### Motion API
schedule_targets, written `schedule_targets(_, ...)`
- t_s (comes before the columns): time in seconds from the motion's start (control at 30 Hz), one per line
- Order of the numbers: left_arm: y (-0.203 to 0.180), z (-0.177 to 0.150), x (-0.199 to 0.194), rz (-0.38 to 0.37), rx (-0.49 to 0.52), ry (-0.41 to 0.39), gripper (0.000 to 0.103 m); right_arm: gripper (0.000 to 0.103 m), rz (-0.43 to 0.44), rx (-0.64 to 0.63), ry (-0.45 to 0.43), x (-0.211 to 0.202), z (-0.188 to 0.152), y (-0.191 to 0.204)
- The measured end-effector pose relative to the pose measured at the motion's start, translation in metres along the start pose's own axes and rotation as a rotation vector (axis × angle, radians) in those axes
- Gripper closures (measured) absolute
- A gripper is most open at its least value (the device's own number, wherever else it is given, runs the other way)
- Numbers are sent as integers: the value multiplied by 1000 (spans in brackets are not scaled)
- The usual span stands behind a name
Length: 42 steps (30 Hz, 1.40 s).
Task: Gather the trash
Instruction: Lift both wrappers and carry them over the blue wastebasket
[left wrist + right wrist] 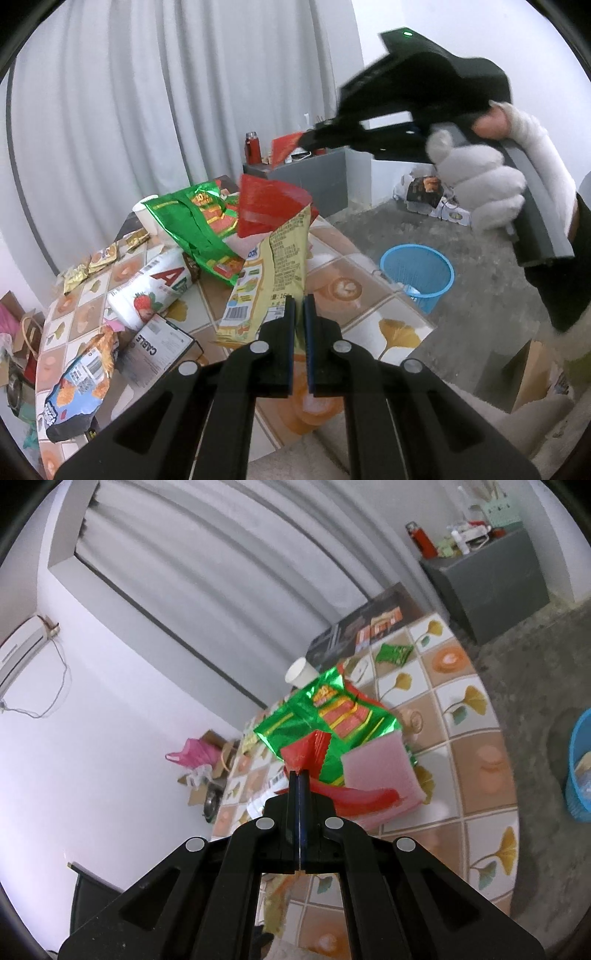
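My left gripper (300, 299): jaws pinched on yellow snack bag (275, 273), raised above the tiled table (373, 295). My right gripper (298, 775): jaws clamped on red wrapper (303, 755). Green foil bag (199, 225): on table, 10 o'clock of the yellow bag. Blue basket (419, 275): floor, 3 o'clock.

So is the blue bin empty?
No. The blue plastic mesh bin on the floor already holds something pale at its bottom; what it is cannot be told.
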<state>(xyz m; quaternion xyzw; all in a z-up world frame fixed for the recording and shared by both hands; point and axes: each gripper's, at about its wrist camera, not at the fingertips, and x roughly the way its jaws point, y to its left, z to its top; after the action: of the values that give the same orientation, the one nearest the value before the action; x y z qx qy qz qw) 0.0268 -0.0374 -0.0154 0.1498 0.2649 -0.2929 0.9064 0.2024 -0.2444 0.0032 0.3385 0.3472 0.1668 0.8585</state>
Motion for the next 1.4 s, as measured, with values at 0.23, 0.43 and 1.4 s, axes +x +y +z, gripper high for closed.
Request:
schedule_targets(0.23,-1,10,-1,-25,-2,-17,99,103,-25,36,-91,-40,-5,-16)
schedule_targets(0.43,-10,26,5,-83,4,-8,99,103,-55,86,-170,-73,-7,-39)
schedule_targets(1.4,-168,191,215,-670,-160,303,99,103,-377,435,-359,-167,-26,-238)
